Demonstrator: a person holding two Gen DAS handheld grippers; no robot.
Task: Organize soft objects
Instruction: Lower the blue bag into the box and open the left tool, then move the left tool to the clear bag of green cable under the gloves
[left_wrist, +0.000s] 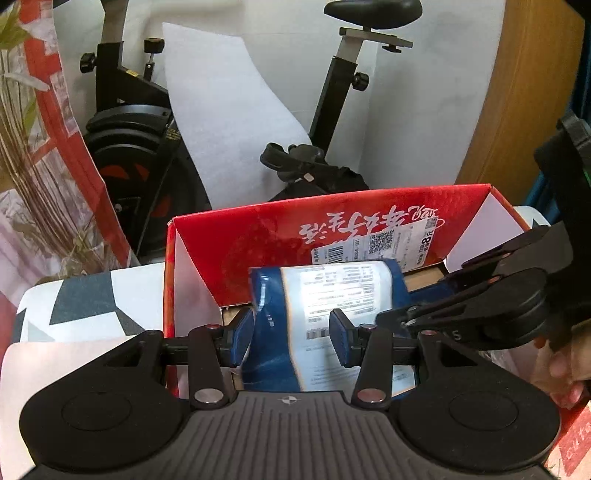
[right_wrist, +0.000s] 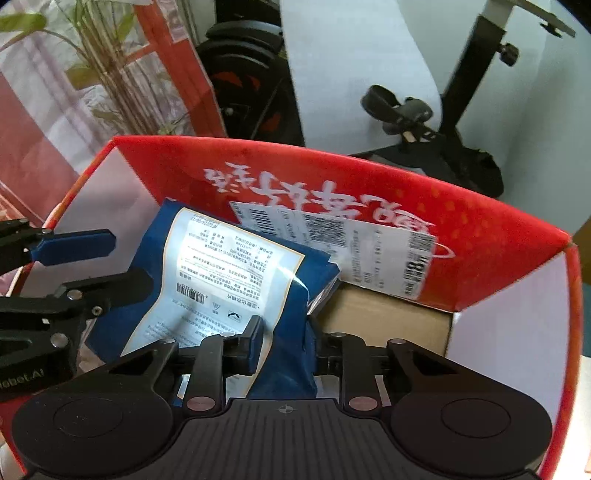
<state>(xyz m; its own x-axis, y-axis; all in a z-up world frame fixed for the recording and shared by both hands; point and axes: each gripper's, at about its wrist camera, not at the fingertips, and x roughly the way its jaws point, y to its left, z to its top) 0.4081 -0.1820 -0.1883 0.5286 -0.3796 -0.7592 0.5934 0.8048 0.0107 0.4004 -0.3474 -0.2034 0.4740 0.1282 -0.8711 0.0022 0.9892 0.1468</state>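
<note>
A soft blue pack (left_wrist: 332, 288) with a white printed label leans tilted inside an open red cardboard box (left_wrist: 258, 236). In the right wrist view the blue pack (right_wrist: 221, 266) rests against the red box's back wall (right_wrist: 480, 236). My right gripper (right_wrist: 288, 350) is shut on the pack's lower blue edge, which bunches between its pads and hides the right one. My left gripper (left_wrist: 291, 339) has its jaws partly apart. The pack fills the gap and runs behind the right pad (left_wrist: 343, 343). Whether these pads press on it I cannot tell. The right gripper (left_wrist: 424, 295) reaches in from the right.
An exercise bike (left_wrist: 140, 147) and a white foam sheet (left_wrist: 229, 110) stand behind the box. A plant (left_wrist: 33, 147) is at the left, a wooden panel (left_wrist: 517, 92) at the right. The box sits next to a patterned cloth (left_wrist: 85, 306). A hand (left_wrist: 565, 369) holds the right gripper.
</note>
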